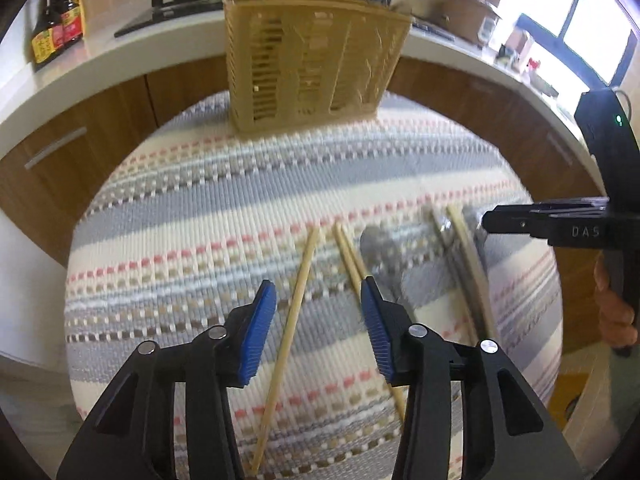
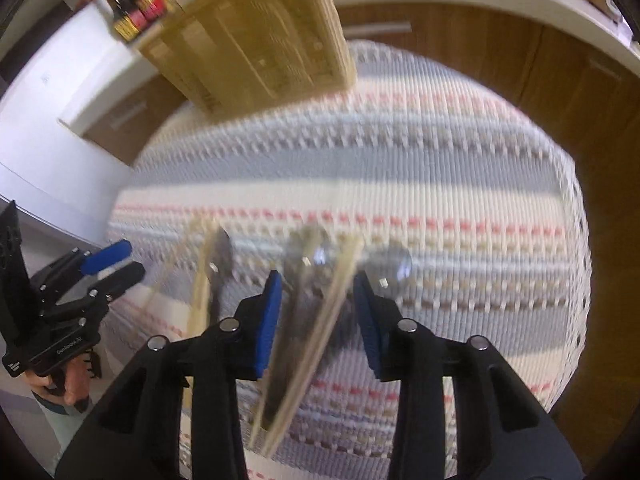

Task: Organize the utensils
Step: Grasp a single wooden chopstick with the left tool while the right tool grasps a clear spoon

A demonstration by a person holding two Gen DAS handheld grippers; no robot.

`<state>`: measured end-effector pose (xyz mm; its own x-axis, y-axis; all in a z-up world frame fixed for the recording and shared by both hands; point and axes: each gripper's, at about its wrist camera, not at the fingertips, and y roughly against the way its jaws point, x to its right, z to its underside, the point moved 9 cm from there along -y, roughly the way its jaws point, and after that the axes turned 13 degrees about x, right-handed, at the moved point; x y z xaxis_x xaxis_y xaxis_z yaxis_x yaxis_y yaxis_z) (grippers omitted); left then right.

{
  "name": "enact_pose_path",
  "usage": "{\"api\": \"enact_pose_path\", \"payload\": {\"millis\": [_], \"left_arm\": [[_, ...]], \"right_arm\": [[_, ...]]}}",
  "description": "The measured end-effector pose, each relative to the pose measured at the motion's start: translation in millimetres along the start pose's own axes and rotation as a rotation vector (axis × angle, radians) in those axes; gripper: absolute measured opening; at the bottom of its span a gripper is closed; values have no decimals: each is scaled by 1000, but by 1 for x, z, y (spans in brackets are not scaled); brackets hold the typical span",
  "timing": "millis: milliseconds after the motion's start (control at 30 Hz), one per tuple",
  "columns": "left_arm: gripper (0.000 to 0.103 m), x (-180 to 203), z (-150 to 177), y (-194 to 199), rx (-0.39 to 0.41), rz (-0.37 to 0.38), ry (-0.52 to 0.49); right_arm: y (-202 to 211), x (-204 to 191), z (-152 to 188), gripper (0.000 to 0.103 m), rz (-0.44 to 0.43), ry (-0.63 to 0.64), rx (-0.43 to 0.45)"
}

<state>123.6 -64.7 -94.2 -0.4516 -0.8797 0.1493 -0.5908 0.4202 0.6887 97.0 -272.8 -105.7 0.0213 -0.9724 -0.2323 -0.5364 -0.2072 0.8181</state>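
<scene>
Daylight pours in from a window [image 1: 560, 4] at my upper right, blown out to white glare. The striped mat [image 1: 240, 208] is evenly bright with soft shadows. Both fisheye views bend the scene round and darken at the corners. My right view is heavily motion-blurred; the left is sharper, smeared only around the spoons [image 1: 376, 248].

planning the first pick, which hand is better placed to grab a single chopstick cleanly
Left, probably. The left gripper hangs open with one lone chopstick between its pads. The right gripper straddles a blurred cluster of metal utensils and chopsticks.
</scene>
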Motion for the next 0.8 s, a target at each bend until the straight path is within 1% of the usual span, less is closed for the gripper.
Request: {"api": "enact_pose_path", "payload": {"millis": [200, 300, 400, 467, 533, 600, 700, 800], "left_arm": [[37, -25, 12, -5, -28, -66, -34], [36, -29, 15, -10, -57, -61, -34], [36, -29, 19, -17, -80, -59, -39], [35, -29, 21, -19, -92, -37, -28], [35, -26, 23, -19, -111, 0, -23], [35, -25, 25, -19, -137, 29, -42], [35, -25, 23, -21, -162, 49, -65], [33, -19, 20, -29, -205, 58, -110]], "right_arm": [[0, 18, 20, 22, 10, -72, -44], [1, 16, 23, 21, -26, -110, -69], [0, 1, 20, 21, -57, -87, -69], [-4, -10, 20, 21, -65, -63, -87], [-10, -17, 20, 21, -59, -46, -109], [-16, -22, 20, 21, -59, -40, -127], [-26, -22, 22, 21, -39, -37, -168], [-32, -22, 19, 21, -19, -15, -175]]}}
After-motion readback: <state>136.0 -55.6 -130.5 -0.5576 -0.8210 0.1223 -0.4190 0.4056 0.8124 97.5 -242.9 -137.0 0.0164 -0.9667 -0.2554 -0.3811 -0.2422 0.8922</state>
